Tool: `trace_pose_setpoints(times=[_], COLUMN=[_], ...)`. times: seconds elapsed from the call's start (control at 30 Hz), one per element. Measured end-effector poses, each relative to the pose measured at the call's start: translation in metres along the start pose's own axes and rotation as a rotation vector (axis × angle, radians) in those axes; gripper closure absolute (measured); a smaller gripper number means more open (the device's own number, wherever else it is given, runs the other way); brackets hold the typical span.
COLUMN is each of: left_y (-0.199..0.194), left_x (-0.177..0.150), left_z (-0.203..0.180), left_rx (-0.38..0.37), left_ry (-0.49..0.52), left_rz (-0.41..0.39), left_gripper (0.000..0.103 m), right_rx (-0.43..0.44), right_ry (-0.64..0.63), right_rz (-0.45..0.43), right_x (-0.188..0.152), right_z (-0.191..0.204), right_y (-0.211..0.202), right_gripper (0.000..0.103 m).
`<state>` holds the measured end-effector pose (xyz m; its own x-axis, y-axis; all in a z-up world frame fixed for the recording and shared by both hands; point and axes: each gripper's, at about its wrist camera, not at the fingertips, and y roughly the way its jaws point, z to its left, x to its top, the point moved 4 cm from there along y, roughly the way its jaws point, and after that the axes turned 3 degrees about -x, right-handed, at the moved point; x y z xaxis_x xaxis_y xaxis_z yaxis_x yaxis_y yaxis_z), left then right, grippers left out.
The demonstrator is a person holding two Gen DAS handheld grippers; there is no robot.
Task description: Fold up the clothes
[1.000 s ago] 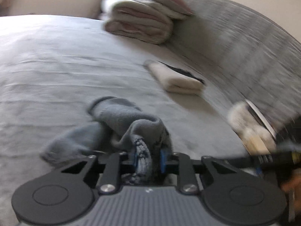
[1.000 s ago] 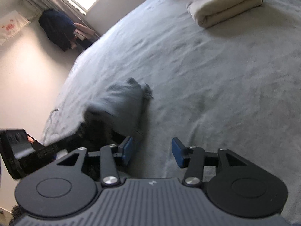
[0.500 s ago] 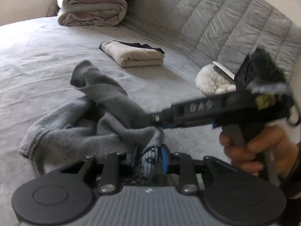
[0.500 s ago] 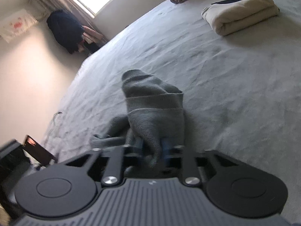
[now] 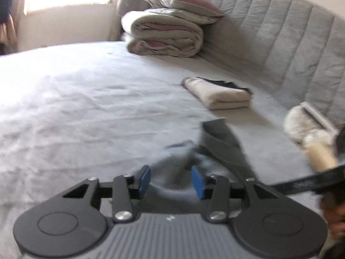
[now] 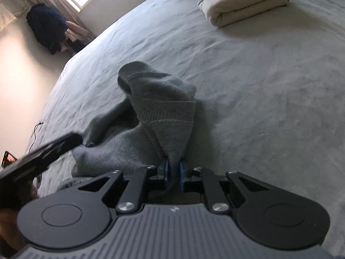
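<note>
A pair of grey socks (image 6: 151, 116) lies bunched on the grey bed (image 6: 269, 90). My right gripper (image 6: 172, 169) is shut on the ribbed cuff of one sock, which rises from the pads. In the left wrist view the same grey socks (image 5: 217, 144) lie just beyond my left gripper (image 5: 170, 180), whose blue pads stand apart with grey cloth lying between them, not pinched. The right gripper's dark body (image 5: 306, 182) reaches in from the right, blurred. The left gripper's body (image 6: 43, 153) shows at the left of the right wrist view.
A folded cream garment (image 5: 217, 96) with a dark piece behind it lies further up the bed. Rolled bedding and a pillow (image 5: 166, 34) sit against the padded headboard (image 5: 291, 38). A fluffy white item (image 5: 304, 125) lies at right. Dark clothes (image 6: 46, 24) hang by the window.
My left gripper has opened and let go of the sock it held. The right gripper, open a second ago, closed on a sock cuff and keeps holding it.
</note>
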<state>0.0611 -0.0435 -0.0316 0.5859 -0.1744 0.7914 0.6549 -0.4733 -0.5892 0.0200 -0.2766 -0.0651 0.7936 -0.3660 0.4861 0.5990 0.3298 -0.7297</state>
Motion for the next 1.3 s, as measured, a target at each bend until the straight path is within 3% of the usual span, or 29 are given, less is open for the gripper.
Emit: trace_pose_setpoints(times=[0.2,0.27,0.33,0.43,0.6,0.67,0.7,0.73,0.9,1.3], left_y=[0.037,0.044,0.047,0.044,0.036,0.033,0.031,0.029,0.019,-0.011], left_x=[0.004,0.006,0.009,0.02,0.043,0.052,0.057,0.062,0.081,0.073], left_z=[-0.005,-0.007,-0.007,-0.004,0.013,0.023,0.03,0.037,0.086,0.219], left_rx=[0.029,0.049,0.074,0.111,0.206,0.24,0.258,0.278,0.378,0.601], left_ry=[0.031,0.039,0.033,0.015,0.012,0.006,0.001,-0.004,-0.07,-0.349], left_rz=[0.071,0.082,0.077,0.041,-0.012,-0.029,-0.037,-0.047,-0.088,-0.117], left_gripper=[0.061,0.07,0.086,0.096,0.097,0.097,0.097,0.097,0.097,0.097], right_rx=[0.033,0.04,0.042,0.043,0.052,0.069,0.079,0.09,0.112,0.106], right_ry=[0.022,0.032,0.029,0.027,0.031,0.052,0.064,0.075,0.089,0.073], right_rz=[0.026,0.034,0.036,0.033,0.011,-0.005,-0.013,-0.022,-0.043,-0.041], right_x=[0.006,0.007,0.009,0.011,0.017,0.022,0.024,0.026,0.036,0.048], right_z=[-0.003,-0.003,-0.001,0.001,0.009,0.011,0.012,0.013,0.02,0.037], right_y=[0.003,0.004,0.005,0.006,0.006,0.007,0.007,0.008,0.015,0.045], right_gripper=[0.09,0.089,0.089,0.088,0.081,0.066,0.055,0.051,0.042,0.041])
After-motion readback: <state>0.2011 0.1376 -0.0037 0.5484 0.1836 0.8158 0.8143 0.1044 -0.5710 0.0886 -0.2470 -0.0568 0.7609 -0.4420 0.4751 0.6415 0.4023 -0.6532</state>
